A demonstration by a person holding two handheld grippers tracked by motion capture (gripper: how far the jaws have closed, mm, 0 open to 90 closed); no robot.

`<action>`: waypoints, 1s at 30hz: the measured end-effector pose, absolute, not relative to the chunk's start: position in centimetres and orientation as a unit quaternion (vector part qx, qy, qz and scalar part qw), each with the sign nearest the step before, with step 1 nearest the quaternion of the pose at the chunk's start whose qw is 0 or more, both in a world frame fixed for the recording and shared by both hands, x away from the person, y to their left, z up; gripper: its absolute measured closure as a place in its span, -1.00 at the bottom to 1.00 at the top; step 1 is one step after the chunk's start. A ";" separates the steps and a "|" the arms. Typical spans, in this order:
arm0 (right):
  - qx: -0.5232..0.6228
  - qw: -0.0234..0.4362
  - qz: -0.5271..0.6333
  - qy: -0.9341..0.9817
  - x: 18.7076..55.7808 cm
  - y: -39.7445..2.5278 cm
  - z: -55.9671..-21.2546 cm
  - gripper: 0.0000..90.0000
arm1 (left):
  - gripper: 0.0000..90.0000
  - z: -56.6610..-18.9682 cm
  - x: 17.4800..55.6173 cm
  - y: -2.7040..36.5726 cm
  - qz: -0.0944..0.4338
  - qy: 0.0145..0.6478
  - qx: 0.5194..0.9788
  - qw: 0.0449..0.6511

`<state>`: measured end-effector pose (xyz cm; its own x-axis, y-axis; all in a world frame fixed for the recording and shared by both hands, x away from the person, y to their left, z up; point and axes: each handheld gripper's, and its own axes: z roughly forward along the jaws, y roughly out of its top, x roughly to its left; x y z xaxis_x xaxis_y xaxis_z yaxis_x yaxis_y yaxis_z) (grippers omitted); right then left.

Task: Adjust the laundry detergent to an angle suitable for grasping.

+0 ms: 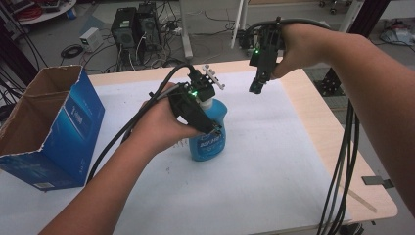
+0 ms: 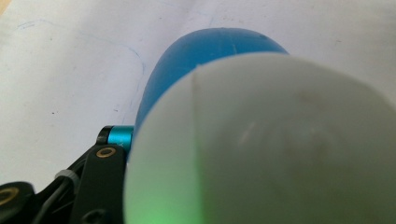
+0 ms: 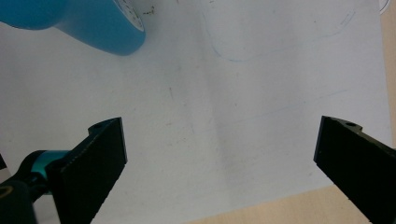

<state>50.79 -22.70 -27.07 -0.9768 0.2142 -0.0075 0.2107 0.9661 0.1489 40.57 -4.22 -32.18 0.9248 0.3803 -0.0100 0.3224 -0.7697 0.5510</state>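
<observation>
- The left gripper (image 1: 211, 128) is clamped on the upper body of the blue bottle (image 1: 209, 139), steadying it upright on the white table cover (image 1: 264, 161).
- The right gripper (image 1: 256, 87) hangs above and right of the bottle, jaws spread wide, probably ready to assist.
- An open blue carton (image 1: 49, 127) lies well left of the bottle, likely its destination.

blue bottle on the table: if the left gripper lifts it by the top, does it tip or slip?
The blue bottle looks like smooth rigid plastic, so probably somewhat slippery. It stands upright on a fairly narrow base, so a sideways push may tip it. The left gripper sits at its white top; lifted from there it may swing.
</observation>
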 end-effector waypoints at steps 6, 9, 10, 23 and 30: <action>0.104 0.013 0.074 0.992 50.6 -22.2 -26.8 -0.96 | -0.05 -30.1 39.6 -3.0 0.053 0.171 0.941 0.288; 0.104 0.013 0.074 0.992 50.5 -22.0 -26.7 -0.96 | -0.04 -29.6 39.2 -2.7 0.051 0.160 0.944 0.285; 0.105 0.012 0.074 0.992 50.4 -21.6 -26.6 -0.96 | -0.04 -29.1 38.8 -2.3 0.050 0.148 0.947 0.282; 0.081 0.009 0.071 0.994 50.4 -18.1 -26.4 -0.96 | -0.04 -26.8 36.7 0.6 0.021 0.080 0.957 0.279; 0.068 0.004 0.066 0.996 50.5 -16.2 -26.7 -0.96 | -0.05 -26.3 35.4 2.2 0.008 0.034 0.964 0.262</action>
